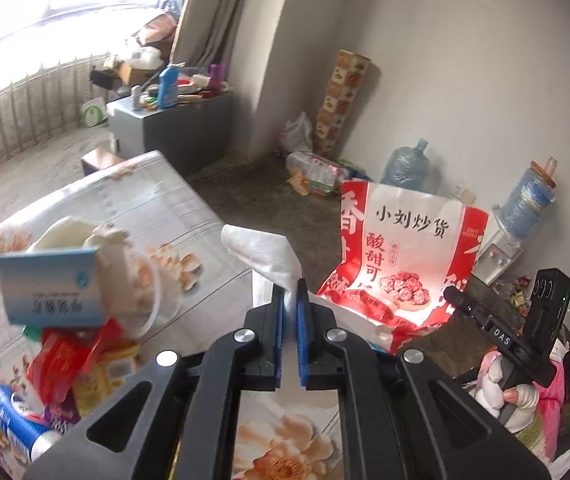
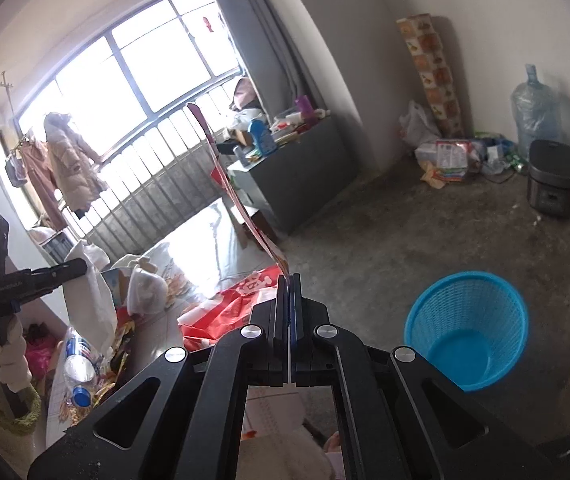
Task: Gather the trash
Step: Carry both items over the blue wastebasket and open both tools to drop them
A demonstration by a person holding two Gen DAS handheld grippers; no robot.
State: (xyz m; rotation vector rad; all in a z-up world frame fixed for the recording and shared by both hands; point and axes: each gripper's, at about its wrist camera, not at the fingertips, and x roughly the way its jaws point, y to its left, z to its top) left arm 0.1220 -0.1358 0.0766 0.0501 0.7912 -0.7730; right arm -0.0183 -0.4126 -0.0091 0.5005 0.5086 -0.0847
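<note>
Trash pickup is under way with both tools loaded. Left hand-held gripper (image 1: 291, 292) is clamped on a white tissue (image 1: 263, 252), raised above the desk (image 1: 157, 200). Right hand-held gripper (image 2: 290, 280) is pinched shut on the edge of a red-and-white snack bag (image 1: 401, 264), which hangs edge-on in its own camera. Thin-edge grips suit such limp, flat items. A blue basket (image 2: 467, 332) stands on the floor (image 2: 385, 220) beside the desk, open side up, likely the drop point. More wrappers (image 1: 81, 356) lie on the desk.
</note>
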